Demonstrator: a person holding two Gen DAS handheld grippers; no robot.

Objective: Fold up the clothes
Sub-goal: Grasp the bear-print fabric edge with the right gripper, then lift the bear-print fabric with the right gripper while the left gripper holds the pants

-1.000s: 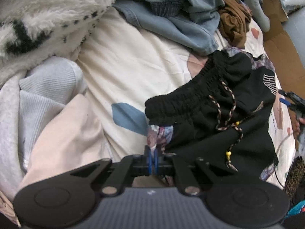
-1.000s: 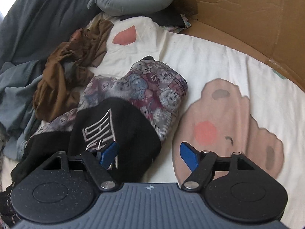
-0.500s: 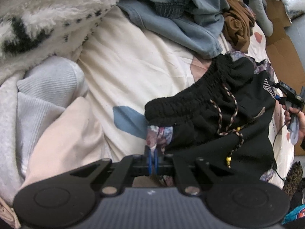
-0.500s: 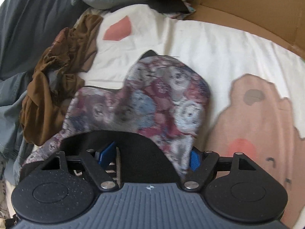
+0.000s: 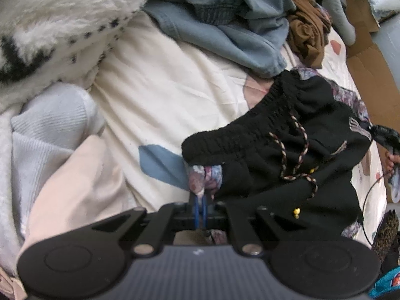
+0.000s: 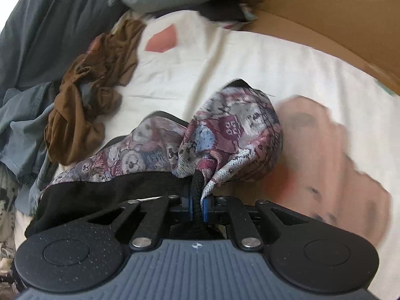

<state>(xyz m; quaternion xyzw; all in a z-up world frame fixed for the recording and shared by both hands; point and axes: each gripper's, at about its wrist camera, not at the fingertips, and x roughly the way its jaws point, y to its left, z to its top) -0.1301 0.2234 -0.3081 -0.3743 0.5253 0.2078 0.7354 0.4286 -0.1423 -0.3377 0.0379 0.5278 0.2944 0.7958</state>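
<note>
Black shorts [image 5: 287, 150] with an elastic waistband, a braided drawstring and a bear-print side [image 6: 225, 135] lie on the cream bedsheet [image 5: 175, 95]. My left gripper [image 5: 200, 206] is shut on a bear-print corner of the shorts just below the waistband. My right gripper [image 6: 197, 203] is at the opposite end. Its jaws are closing, and the blue pads press on a bunched fold of black and bear-print cloth. In the left wrist view the right gripper [image 5: 385, 137] shows small at the shorts' far edge, held by a hand.
A brown garment [image 6: 92, 100] and blue-grey clothes [image 5: 237, 25] are piled beyond the shorts. A fluffy white blanket [image 5: 50, 25], a ribbed white top [image 5: 45, 130] and a pale pink garment [image 5: 75, 190] lie to the left. A cardboard box [image 6: 325, 17] borders the bed.
My right gripper has moved forward over the shorts' end and gone from wide open to shut on the cloth, bunching it up. The left gripper has kept its grip and place.
</note>
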